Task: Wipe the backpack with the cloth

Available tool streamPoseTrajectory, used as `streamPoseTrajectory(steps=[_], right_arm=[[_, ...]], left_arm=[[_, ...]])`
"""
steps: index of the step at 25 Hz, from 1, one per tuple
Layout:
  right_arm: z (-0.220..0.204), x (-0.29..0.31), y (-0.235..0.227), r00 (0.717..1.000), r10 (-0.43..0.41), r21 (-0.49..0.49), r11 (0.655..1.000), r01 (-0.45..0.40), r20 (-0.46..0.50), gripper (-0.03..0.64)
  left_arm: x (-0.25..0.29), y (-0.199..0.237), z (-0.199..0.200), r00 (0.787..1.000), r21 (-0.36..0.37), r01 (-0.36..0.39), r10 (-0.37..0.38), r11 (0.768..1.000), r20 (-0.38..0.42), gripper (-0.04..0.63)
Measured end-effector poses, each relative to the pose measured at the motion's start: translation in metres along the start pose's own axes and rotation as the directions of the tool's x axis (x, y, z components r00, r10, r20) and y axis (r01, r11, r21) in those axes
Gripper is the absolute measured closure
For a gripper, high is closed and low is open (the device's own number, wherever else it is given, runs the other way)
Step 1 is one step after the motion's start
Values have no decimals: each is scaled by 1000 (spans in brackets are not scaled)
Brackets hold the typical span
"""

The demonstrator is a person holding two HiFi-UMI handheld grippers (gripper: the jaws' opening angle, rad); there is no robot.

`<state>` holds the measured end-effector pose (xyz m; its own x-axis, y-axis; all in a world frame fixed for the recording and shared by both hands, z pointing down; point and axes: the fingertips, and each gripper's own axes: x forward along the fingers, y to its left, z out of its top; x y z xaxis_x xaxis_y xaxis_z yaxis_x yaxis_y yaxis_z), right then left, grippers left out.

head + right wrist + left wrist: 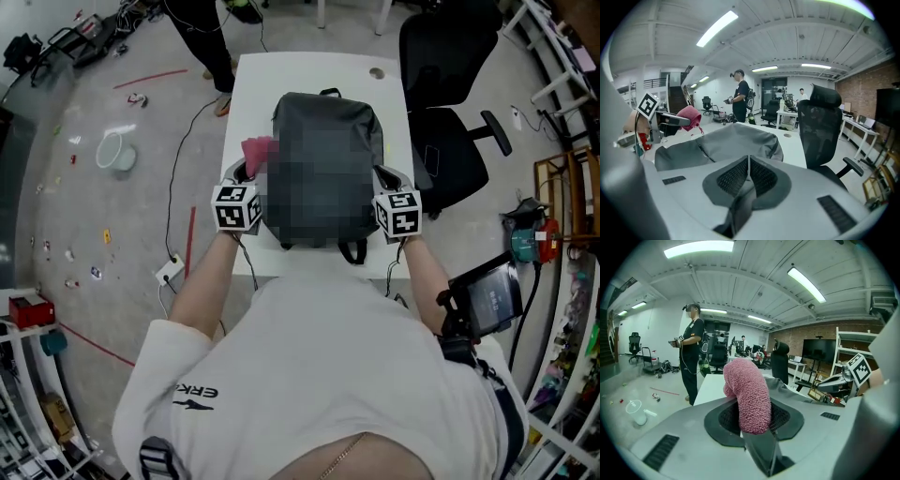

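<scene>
The left gripper [757,434] is clamped on the lower end of the pink cloth [746,394], which stands up from the jaws at frame centre. The right gripper [749,165] has its jaws pressed together, with nothing held.

Two faults are judged possible. The cloth may be pulled free under drag, as only a short end is gripped. The backpack [328,117] may slide, as it is not pinned down.

The backpack lies flat on the white table [281,75], upper middle of the head view, between the grippers. Its long axis runs bottom to top of that frame, straps [353,251] nearest, carry handle [330,92] farthest. Cloth contact with the fabric cannot be confirmed.
</scene>
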<state>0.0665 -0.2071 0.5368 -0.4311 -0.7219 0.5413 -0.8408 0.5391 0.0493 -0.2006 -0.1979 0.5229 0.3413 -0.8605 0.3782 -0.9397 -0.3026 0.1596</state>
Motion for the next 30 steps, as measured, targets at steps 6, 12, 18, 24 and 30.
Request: streamPoseTrajectory(steps=[6, 12, 18, 24, 30], right_arm=[[-8, 14, -2, 995, -74, 13, 997, 75, -65, 603], [-3, 22, 2, 986, -124, 19, 992, 127, -112, 603], [-8, 22, 4, 968, -174, 11, 984, 179, -183, 603], [-14, 29, 6, 958, -185, 8, 981, 192, -218, 603], [-10, 32, 8, 957, -185, -10, 982, 187, -224, 603]], left_arm=[[45, 47, 9, 998, 37, 55, -54, 998, -37, 500], [98, 78, 18, 992, 97, 114, -108, 989, -69, 500], [158, 99, 8, 978, 146, 181, -163, 973, -128, 500], [194, 95, -11, 955, 239, 259, -211, 936, -208, 500], [188, 85, -20, 936, 255, 319, -262, 913, -234, 500]])
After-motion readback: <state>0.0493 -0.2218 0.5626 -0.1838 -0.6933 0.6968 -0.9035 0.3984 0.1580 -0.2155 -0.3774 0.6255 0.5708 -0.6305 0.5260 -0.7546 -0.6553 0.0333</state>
